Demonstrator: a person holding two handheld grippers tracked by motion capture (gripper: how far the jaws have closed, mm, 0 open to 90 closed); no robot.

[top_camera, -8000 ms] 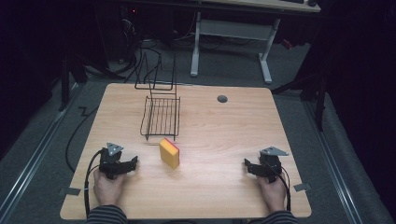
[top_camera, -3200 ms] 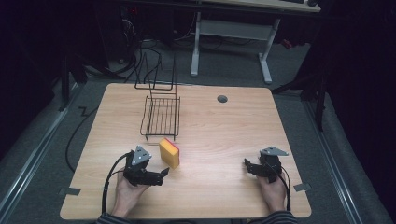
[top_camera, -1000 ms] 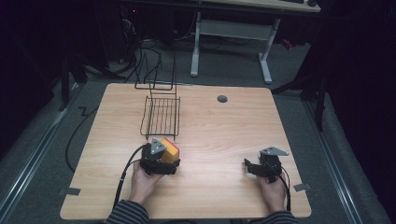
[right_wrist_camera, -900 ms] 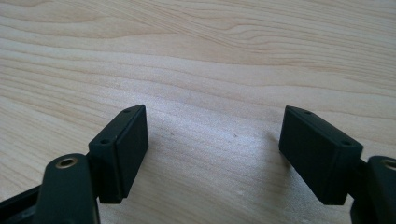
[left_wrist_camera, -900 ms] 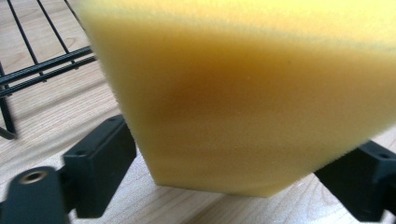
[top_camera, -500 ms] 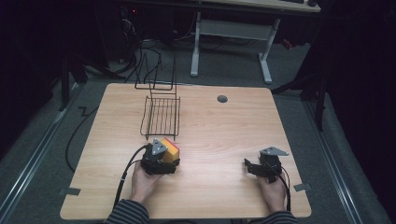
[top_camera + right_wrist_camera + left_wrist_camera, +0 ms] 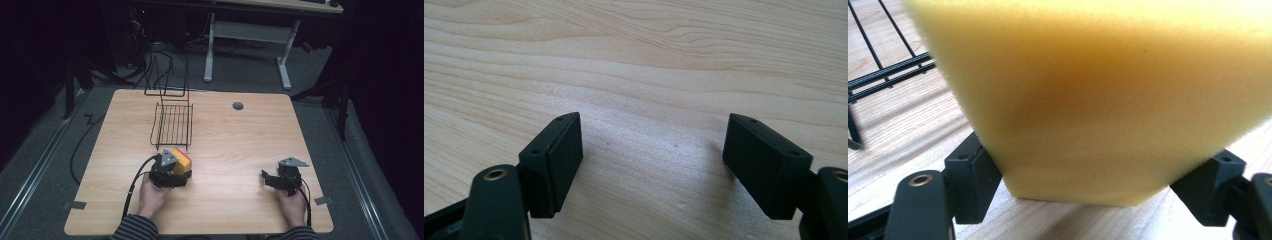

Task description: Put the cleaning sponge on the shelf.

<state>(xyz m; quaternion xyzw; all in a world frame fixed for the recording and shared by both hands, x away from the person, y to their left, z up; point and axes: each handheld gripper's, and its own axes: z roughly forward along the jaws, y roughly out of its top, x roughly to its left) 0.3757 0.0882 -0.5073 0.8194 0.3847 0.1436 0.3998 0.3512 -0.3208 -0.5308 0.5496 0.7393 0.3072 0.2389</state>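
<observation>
The left gripper [image 7: 172, 172] has its 2 jaws clamped on the yellow sponge [image 7: 1088, 100], just in front of the wire rack [image 7: 172, 125] toward the surface's [image 7: 240, 145] near edge. The right gripper [image 7: 270, 179] rests spread wide apart near the near right corner, holding nothing.

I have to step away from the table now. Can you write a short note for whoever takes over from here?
Left gripper: jaws on either side of the yellow sponge, touching it near the table's front left; whether it is lifted, I cannot tell.
Right gripper: open, holding nothing, resting at the front right.
Wire rack: just behind the sponge, nothing in it.
Done: sponge gripped.
Left: probably move it into the rack.
</observation>
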